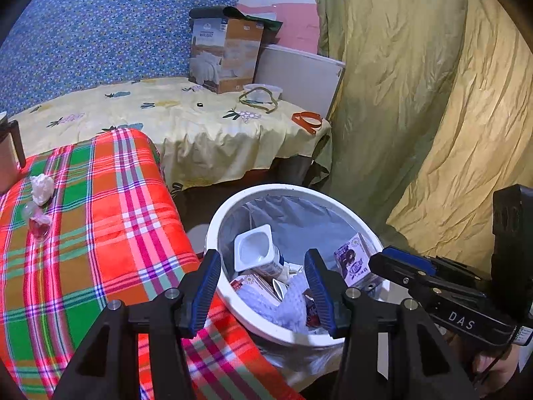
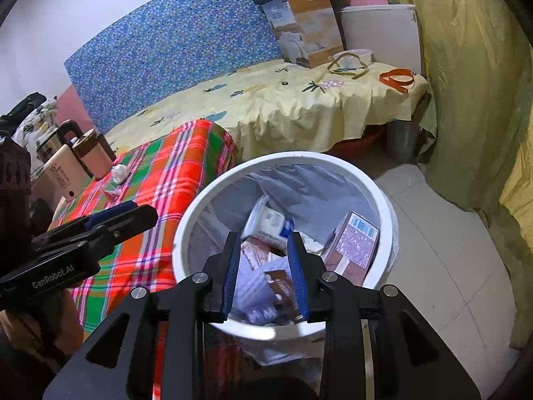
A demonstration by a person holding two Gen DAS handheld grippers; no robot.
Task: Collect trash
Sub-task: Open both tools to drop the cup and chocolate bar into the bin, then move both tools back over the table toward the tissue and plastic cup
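A white bin (image 1: 213, 230) (image 2: 186, 230) with a grey liner stands beside the plaid blanket (image 1: 100, 233). It holds a yogurt cup (image 1: 255, 250) (image 2: 269, 221), a purple carton (image 1: 354, 260) (image 2: 354, 246) and several wrappers. My left gripper (image 1: 263, 286) hovers open over the bin's near rim with nothing in it. My right gripper (image 2: 265, 266) hangs over the bin too, jaws a little apart and pressing on nothing; wrappers lie below them. On the blanket rest a crumpled white tissue (image 1: 41, 188) (image 2: 119, 173) and a clear wrapper (image 1: 38, 223) (image 2: 112, 194).
A bed with a yellow sheet (image 1: 186, 123) carries a cardboard box (image 1: 223, 56), an olive strap (image 1: 258, 100) and an orange strap (image 1: 306, 120). A yellow curtain (image 1: 416, 100) hangs at the right. A kettle and flask (image 2: 86, 153) stand at the blanket's far left. Tiled floor (image 2: 443, 266) lies right of the bin.
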